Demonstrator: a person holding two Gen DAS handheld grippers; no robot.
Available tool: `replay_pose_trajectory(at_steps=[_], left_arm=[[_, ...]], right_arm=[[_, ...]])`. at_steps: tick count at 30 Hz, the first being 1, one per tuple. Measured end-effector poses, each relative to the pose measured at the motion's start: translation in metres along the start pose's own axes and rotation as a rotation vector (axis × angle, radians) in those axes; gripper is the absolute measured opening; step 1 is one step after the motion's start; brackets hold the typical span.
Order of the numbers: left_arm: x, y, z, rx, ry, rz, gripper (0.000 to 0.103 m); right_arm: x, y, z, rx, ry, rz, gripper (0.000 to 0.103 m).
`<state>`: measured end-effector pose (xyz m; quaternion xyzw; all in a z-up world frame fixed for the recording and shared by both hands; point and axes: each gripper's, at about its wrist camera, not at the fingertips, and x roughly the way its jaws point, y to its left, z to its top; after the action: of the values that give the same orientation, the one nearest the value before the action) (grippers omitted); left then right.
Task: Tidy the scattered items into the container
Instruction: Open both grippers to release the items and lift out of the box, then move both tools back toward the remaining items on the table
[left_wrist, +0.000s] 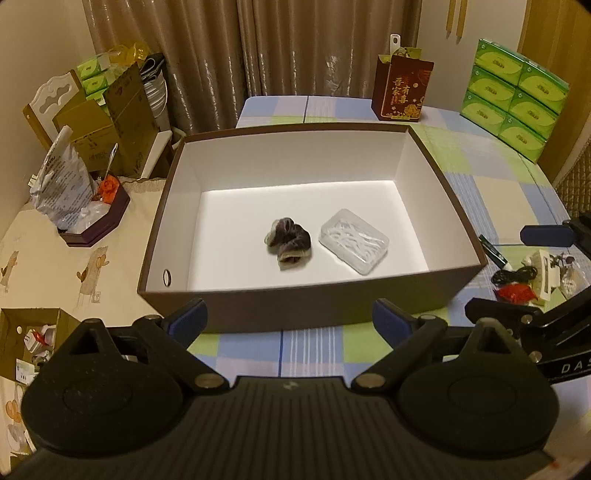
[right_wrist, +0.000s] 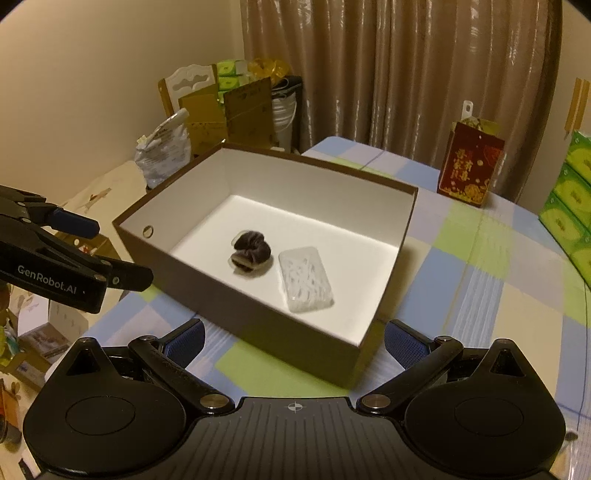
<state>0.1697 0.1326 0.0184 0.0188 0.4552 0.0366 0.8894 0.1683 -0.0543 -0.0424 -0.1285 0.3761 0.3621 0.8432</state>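
Scrunchie (left_wrist: 289, 244) in box (left_wrist: 295, 310), beyond left gripper (left_wrist: 290, 319) (jaws empty)

black left gripper arm (right_wrist: 55, 280), left of brown cardboard box (right_wrist: 258, 317): "GenRobot.AI"
black right gripper arm (left_wrist: 569, 365), right of box: "DAS", cut off
dark red paper bag (left_wrist: 400, 90), behind box: gold Chinese characters

Brown curtains (left_wrist: 295, 55), cream wall (right_wrist: 110, 92), checked tablecloth (left_wrist: 480, 166)
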Motion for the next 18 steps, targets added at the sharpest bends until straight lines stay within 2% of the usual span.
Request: replay_pose_trajectory(at_steps=[11,18], left_arm=[[-0.015,-0.011,-0.029,-0.014,0.004,-0.002,0.095],[-0.02,-0.024,-0.043,-0.025,0.025,0.001,0.095]], right_arm=[[-0.022,0.001,-0.025,0.011,0.009,-0.003,0.101],[-0.036,-0.013,-0.036,0.039,0.005,0.007,0.101]])
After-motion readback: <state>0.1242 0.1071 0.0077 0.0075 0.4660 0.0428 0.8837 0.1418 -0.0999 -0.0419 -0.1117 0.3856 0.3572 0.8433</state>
